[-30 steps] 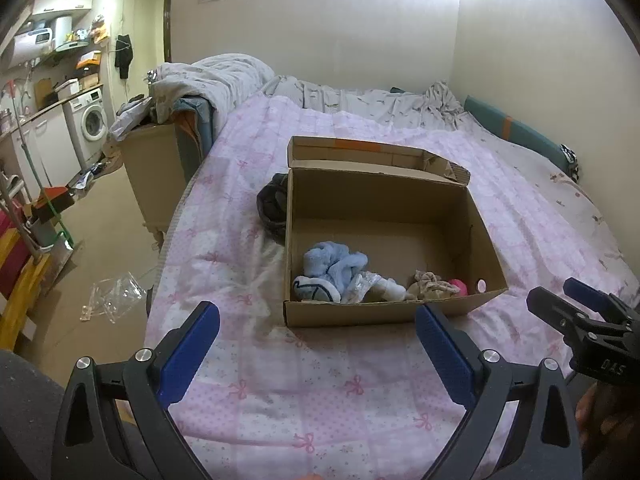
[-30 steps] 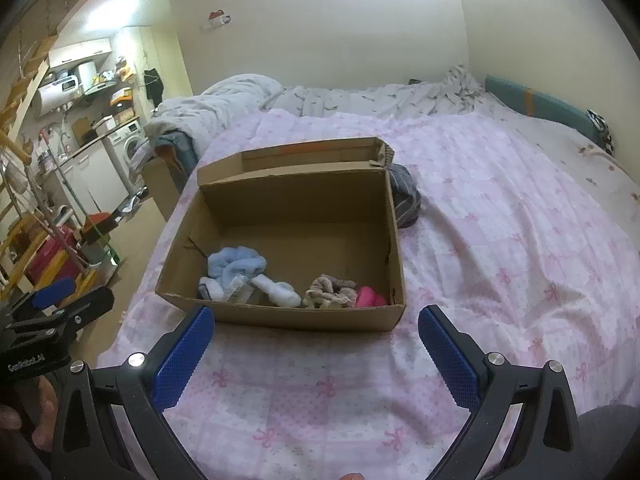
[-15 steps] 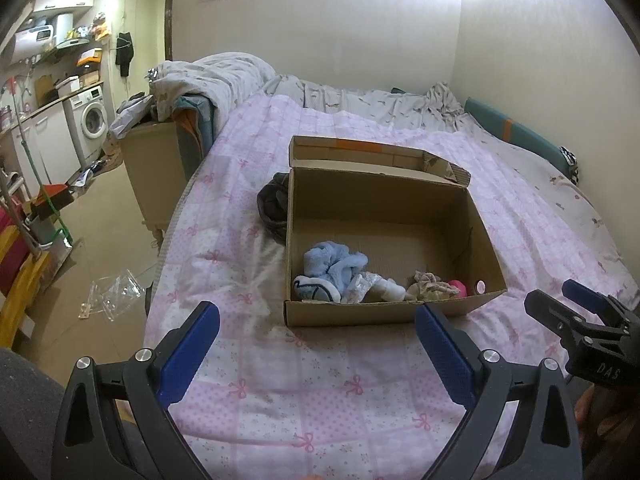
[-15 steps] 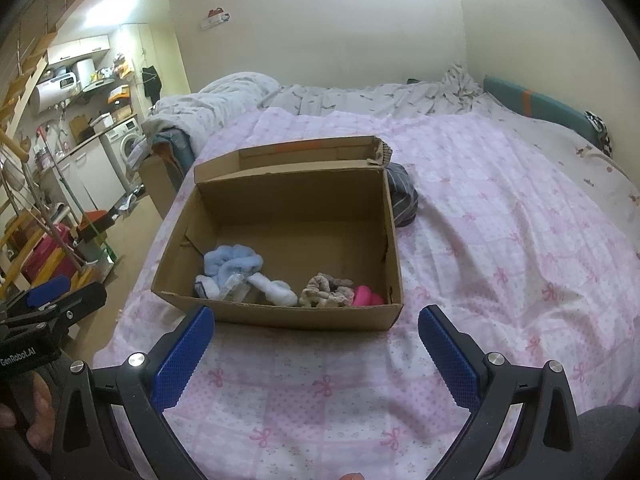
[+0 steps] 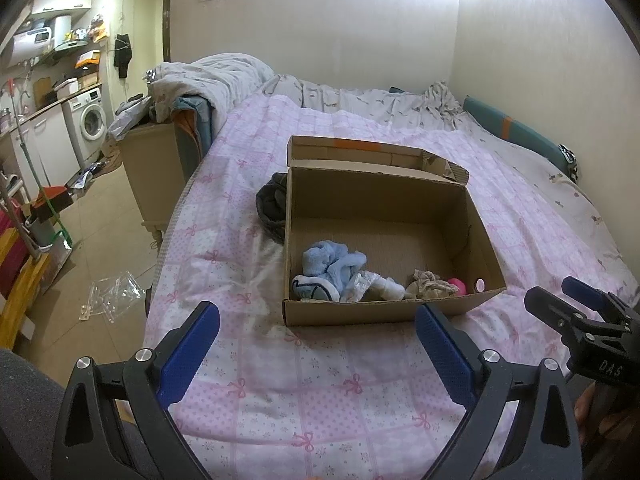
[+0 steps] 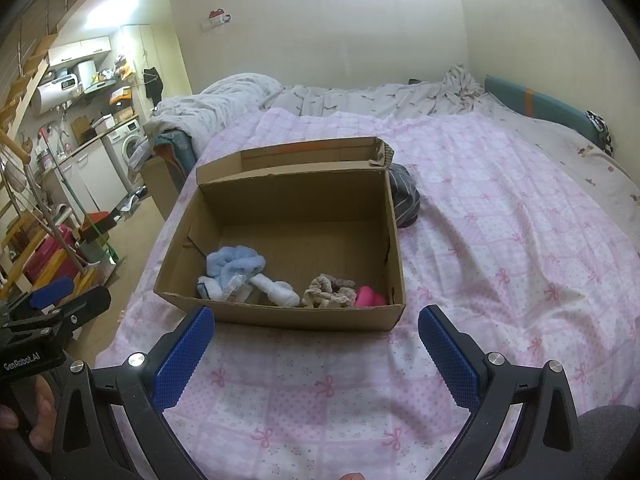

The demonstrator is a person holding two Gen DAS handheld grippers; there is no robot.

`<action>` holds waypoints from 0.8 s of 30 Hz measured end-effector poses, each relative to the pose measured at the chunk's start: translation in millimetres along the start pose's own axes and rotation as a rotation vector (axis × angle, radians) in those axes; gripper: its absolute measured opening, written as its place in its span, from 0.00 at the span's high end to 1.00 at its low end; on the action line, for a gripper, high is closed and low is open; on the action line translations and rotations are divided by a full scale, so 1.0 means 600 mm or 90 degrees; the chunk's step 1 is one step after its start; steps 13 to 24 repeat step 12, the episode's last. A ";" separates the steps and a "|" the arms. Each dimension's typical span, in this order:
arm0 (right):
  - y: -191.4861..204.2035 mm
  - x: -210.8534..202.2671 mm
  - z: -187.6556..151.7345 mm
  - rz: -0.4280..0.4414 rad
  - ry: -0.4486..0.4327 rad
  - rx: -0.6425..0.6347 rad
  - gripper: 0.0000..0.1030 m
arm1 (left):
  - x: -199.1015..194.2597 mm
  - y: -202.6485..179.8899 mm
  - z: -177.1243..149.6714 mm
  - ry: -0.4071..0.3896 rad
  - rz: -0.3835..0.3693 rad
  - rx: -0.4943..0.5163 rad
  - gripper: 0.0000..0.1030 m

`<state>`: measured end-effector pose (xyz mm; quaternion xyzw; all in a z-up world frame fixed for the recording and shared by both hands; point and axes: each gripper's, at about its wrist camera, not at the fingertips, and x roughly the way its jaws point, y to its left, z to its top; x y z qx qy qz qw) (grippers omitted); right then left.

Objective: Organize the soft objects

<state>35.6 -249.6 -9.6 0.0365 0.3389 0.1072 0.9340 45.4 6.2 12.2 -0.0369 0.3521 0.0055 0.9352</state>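
Cardboard box (image 5: 384, 312) on the bed (image 5: 304, 400) already holds your blue cloth (image 5: 332, 260), beige scrunchie (image 6: 328, 292) and pink piece (image 6: 368, 296). A dark garment (image 5: 272, 204) lies outside, touching its far side, probably next. Both grippers, left (image 5: 318, 344) and right (image 6: 316, 344), hover empty, jaws spread.

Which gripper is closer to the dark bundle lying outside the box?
Hard to call; both hover open short of the cardboard box. The dark bundle sits beyond the box, left of it for the left gripper, right for the right gripper.
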 end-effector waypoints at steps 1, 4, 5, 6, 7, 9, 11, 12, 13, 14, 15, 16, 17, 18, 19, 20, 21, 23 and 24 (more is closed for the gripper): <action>0.000 0.000 0.001 0.000 0.000 0.000 0.00 | 0.000 0.000 0.000 0.000 0.000 -0.001 0.05; 0.000 0.000 0.001 0.000 0.001 0.000 0.00 | 0.000 0.000 0.000 0.000 0.000 -0.001 0.05; 0.000 0.000 0.001 0.000 0.000 0.000 0.00 | 0.000 0.000 0.000 -0.001 0.001 -0.001 0.05; 0.000 0.000 0.001 0.000 0.001 0.000 0.00 | -0.001 0.000 -0.001 -0.001 0.000 -0.002 0.05; 0.000 0.000 0.001 0.000 0.000 -0.001 0.00 | 0.000 0.000 -0.001 0.000 -0.001 -0.003 0.05; -0.001 0.001 0.001 0.001 0.000 -0.001 0.00 | -0.001 -0.001 -0.003 0.001 -0.004 -0.003 0.05; -0.001 0.000 0.001 0.000 0.001 -0.001 0.00 | -0.001 -0.003 -0.004 -0.002 0.000 0.004 0.05; -0.001 0.000 0.001 0.001 0.001 -0.001 0.00 | -0.001 -0.005 -0.005 -0.003 0.004 0.009 0.05; -0.001 0.000 0.001 0.001 0.001 -0.001 0.00 | -0.001 -0.005 -0.005 -0.003 0.004 0.009 0.05; -0.001 0.000 0.001 0.001 0.001 -0.001 0.00 | -0.001 -0.005 -0.005 -0.003 0.004 0.009 0.05; -0.001 0.000 0.001 0.001 0.001 -0.001 0.00 | -0.001 -0.005 -0.005 -0.003 0.004 0.009 0.05; -0.001 0.000 0.001 0.001 0.001 -0.001 0.00 | -0.001 -0.005 -0.005 -0.003 0.004 0.009 0.05; -0.001 0.000 0.001 0.001 0.001 -0.001 0.00 | -0.001 -0.005 -0.005 -0.003 0.004 0.009 0.05; -0.001 0.000 0.001 0.001 0.001 -0.001 0.00 | -0.001 -0.005 -0.005 -0.003 0.004 0.009 0.05; -0.001 0.000 0.001 0.001 0.001 -0.001 0.00 | -0.001 -0.005 -0.005 -0.003 0.004 0.009 0.05; -0.001 0.000 0.001 0.001 0.001 -0.001 0.00 | -0.001 -0.005 -0.005 -0.003 0.004 0.009 0.05; -0.001 0.000 0.001 0.001 0.001 -0.001 0.00 | -0.001 -0.005 -0.005 -0.003 0.004 0.009 0.05; -0.001 0.000 0.001 0.001 0.001 -0.001 0.00 | -0.001 -0.005 -0.005 -0.003 0.004 0.009 0.05; -0.001 0.000 0.001 0.001 0.001 -0.001 0.00 | -0.001 -0.005 -0.005 -0.003 0.004 0.009 0.05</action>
